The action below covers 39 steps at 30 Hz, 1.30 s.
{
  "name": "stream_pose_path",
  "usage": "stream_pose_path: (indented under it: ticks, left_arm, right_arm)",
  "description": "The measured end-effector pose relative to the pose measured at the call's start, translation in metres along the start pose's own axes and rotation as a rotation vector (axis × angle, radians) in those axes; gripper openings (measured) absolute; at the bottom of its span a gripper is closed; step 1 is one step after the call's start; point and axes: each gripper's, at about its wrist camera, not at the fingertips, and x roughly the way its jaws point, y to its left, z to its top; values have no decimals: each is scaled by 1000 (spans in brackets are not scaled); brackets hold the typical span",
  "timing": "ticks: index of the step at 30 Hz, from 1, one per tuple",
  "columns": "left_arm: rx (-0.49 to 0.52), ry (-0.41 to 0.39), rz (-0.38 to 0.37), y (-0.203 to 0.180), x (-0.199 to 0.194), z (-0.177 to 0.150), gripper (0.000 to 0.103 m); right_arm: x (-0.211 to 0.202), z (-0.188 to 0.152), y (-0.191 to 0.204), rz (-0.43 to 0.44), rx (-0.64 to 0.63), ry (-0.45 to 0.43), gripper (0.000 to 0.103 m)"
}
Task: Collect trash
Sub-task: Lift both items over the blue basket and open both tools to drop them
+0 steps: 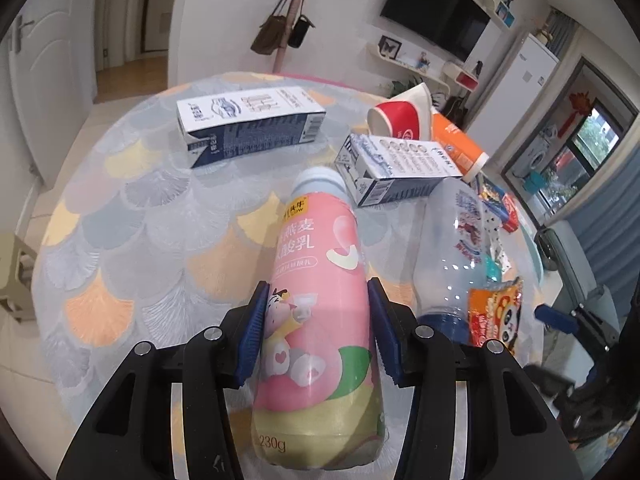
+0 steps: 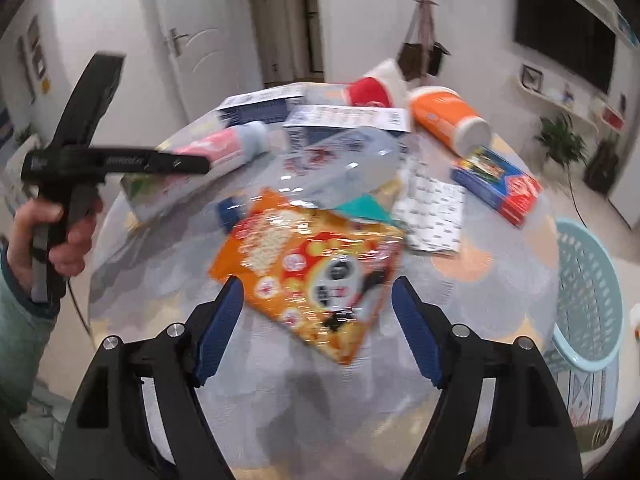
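White walls (image 1: 208,20), wall-mounted television (image 1: 436,20), white door (image 2: 196,40).

A round tabletop (image 1: 132,248) under a scallop-patterned cloth carried two milk cartons (image 1: 250,124) (image 1: 396,166), a red paper cup (image 1: 400,118), an orange cup (image 1: 460,144), a clear bottle (image 1: 452,252), an orange snack bag (image 2: 316,276), a blue packet (image 2: 500,184) and a white patterned wrapper (image 2: 436,216).

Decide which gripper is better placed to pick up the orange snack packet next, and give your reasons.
Right. The right gripper is open and empty, with the orange snack packet just ahead of it. The left gripper is shut on the pink yogurt bottle.
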Motion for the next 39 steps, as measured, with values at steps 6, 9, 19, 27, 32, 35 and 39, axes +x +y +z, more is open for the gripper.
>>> stream_pose_path:
  ticks: [6,9,19,27,32,35,39]
  left_arm:
    - [26,-6,5,-6,-7,-6,47]
    - [27,-6,-2,-7,-7,-8,47]
    - [58,-74,-7,-19,-28,-7,47]
    - [115,-199,-31,-55,-67,1,47]
    - [160,-254,-59,-85,-82,11,47]
    - [205,-286,-86,-111,-88,19,47]
    - [263,-302,-128,-148,-84,33,47]
  right_arm:
    - [15,-7,37,-61,-113,3,73]
    - [35,-6,42,-114,-123,30,73]
    - [42,-1,28,-173,3,-14,18]
    - [2,-6,14,-162,76,-110,4]
    - [-30,-7,-3,-175,124,-194,3]
    - [-50,-10,-17,-188,153,-240,3]
    - [-69,-11,-42,-213,203,-285,3]
